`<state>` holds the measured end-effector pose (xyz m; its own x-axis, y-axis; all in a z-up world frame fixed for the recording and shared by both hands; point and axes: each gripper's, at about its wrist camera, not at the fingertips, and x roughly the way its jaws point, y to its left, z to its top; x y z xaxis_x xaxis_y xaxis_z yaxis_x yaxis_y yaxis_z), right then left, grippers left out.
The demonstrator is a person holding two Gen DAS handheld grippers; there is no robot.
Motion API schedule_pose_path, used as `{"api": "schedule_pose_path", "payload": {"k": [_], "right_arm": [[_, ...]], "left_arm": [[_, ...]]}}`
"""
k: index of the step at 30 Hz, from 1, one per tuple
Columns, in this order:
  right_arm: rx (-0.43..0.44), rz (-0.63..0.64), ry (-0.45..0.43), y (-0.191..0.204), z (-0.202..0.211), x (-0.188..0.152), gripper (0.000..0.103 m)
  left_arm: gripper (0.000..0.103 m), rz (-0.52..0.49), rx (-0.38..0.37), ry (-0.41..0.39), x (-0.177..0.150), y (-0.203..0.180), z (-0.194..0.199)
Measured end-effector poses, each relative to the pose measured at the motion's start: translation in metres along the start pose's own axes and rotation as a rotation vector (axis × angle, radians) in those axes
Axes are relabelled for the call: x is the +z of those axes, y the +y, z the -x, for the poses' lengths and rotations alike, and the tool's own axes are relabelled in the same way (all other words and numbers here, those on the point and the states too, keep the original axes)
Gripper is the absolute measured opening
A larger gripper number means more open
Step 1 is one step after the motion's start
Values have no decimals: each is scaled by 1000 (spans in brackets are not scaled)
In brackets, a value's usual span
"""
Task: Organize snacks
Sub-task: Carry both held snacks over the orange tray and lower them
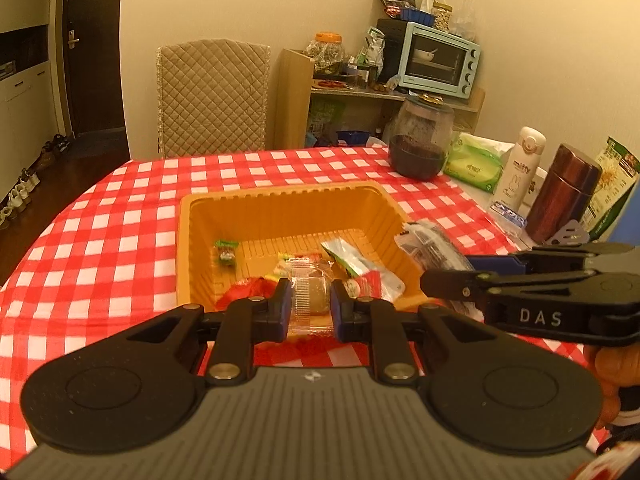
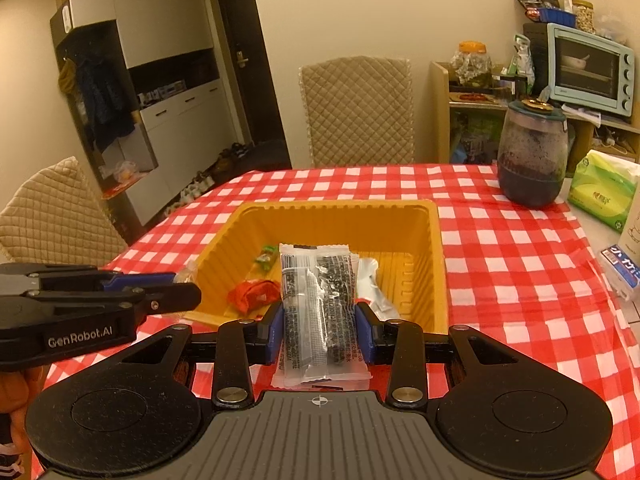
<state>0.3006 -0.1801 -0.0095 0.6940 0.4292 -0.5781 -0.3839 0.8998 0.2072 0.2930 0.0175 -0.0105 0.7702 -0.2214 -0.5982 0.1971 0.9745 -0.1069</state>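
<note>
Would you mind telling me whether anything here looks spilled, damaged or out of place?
Nothing stands out. The orange tray sits square on the tablecloth with a few snacks lying loose inside. The left gripper holds a clear packet and the right gripper a grey packet, both intact.
</note>
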Motion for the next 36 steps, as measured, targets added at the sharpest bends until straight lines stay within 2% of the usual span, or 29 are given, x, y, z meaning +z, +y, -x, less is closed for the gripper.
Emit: {"api": "schedule_pose_path", "payload": {"k": [16, 27, 36], "right_arm": [[-40, -47, -2, -16, -37, 23, 38], [-90, -35, 15, -24, -69, 36, 38], [-94, -58, 21, -28, -81, 42, 38]], "left_arm": [[18, 25, 13, -9, 33, 20, -36], [18, 44, 5, 13, 43, 31, -60], [18, 60, 8, 32, 47, 37, -76]]}}
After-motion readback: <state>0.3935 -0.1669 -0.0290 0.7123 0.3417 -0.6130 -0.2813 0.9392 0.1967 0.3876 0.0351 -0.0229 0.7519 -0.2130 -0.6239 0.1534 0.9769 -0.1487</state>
